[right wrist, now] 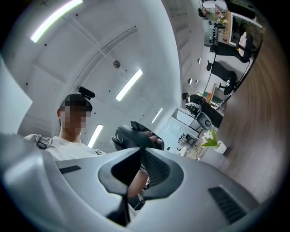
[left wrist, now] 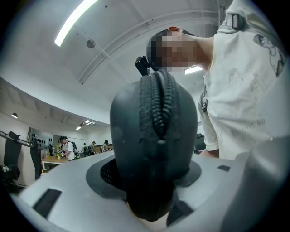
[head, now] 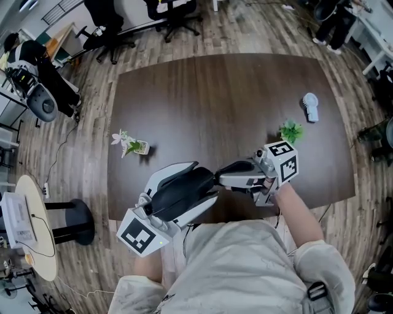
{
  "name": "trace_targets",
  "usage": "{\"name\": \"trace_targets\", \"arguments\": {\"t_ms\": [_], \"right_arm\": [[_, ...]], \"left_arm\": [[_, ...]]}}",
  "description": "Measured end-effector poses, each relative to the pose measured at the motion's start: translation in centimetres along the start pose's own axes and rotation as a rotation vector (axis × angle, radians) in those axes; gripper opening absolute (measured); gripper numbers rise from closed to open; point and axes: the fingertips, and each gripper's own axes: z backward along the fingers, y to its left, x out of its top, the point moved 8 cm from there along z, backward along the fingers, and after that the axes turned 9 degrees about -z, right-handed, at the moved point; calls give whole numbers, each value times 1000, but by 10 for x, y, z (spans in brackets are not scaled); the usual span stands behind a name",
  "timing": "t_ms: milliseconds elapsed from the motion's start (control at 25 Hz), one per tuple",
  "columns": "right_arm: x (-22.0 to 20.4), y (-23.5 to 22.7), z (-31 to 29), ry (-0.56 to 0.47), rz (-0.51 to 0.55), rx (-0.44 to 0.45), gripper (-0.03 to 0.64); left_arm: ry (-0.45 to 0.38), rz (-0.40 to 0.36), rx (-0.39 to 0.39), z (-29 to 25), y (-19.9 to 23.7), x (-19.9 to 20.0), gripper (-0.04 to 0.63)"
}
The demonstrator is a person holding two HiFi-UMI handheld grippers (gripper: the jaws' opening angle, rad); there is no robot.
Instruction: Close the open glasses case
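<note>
A black zippered glasses case [head: 181, 190] hangs in the air over the near edge of the dark wooden table [head: 215, 104]. My left gripper [head: 202, 184] is shut on it, its white jaws clasping both sides. In the left gripper view the case [left wrist: 154, 131] fills the middle between the jaws of the left gripper [left wrist: 152, 179], with the zipper seam running up its front. My right gripper [head: 220, 178] points left at the case's right end. In the right gripper view the right gripper's tips [right wrist: 142, 148] pinch together at the zipper edge of the case [right wrist: 129, 137]; the pull itself is too small to make out.
On the table stand a small pot with a white flower [head: 132, 146], a green plant [head: 291, 130] and a white object [head: 311, 107]. Office chairs [head: 175, 15] sit beyond the far edge. A round white side table [head: 34, 227] is at the left.
</note>
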Motion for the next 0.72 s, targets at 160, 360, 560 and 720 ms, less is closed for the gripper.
{"name": "trace_targets", "arguments": {"t_ms": [160,360,560,720], "right_arm": [[1,1,1,7,14,-21,6],[1,1,1,6,11,-14,31],[0,-1,2,-12,3,-3,34],[-1,-5,1,-32,-17,16,37]], "left_arm": [[-1,12,-12,-2,-2,1,252],[-2,7,-19,-4,-2,0,252],[12,0,-30,-5,-4,-1,252],[23,-3,-36,-4,-5,-3,252]]}}
